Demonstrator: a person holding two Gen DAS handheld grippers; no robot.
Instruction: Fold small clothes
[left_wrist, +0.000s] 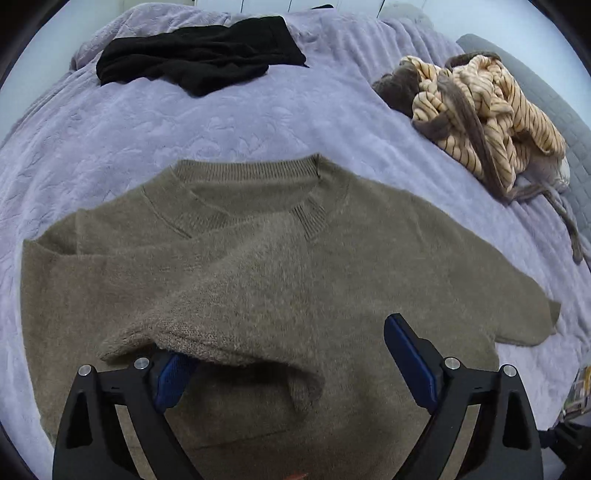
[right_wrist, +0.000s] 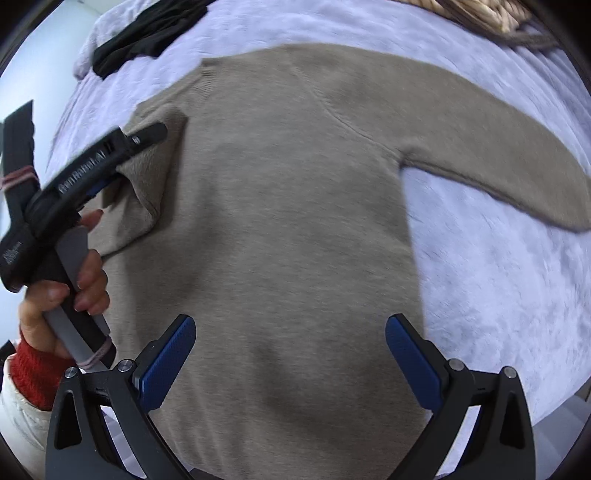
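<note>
A taupe knit sweater (left_wrist: 280, 266) lies flat on a lavender blanket (left_wrist: 110, 140), collar away from me. Its left sleeve (left_wrist: 221, 317) is folded across the chest, and the cuff drapes over the left finger of my left gripper (left_wrist: 288, 350), whose jaws stand wide open. In the right wrist view the sweater (right_wrist: 280, 221) fills the frame, with its right sleeve (right_wrist: 498, 147) stretched out to the right. My right gripper (right_wrist: 291, 354) is open and empty above the sweater's lower body. The left gripper (right_wrist: 122, 155) shows there at the folded sleeve, held by a hand.
A black garment (left_wrist: 199, 62) lies at the far left of the blanket. A heap of cream striped and grey clothes (left_wrist: 480, 110) lies at the far right, beside a grey quilted edge (left_wrist: 554, 103). The black garment also shows in the right wrist view (right_wrist: 144, 33).
</note>
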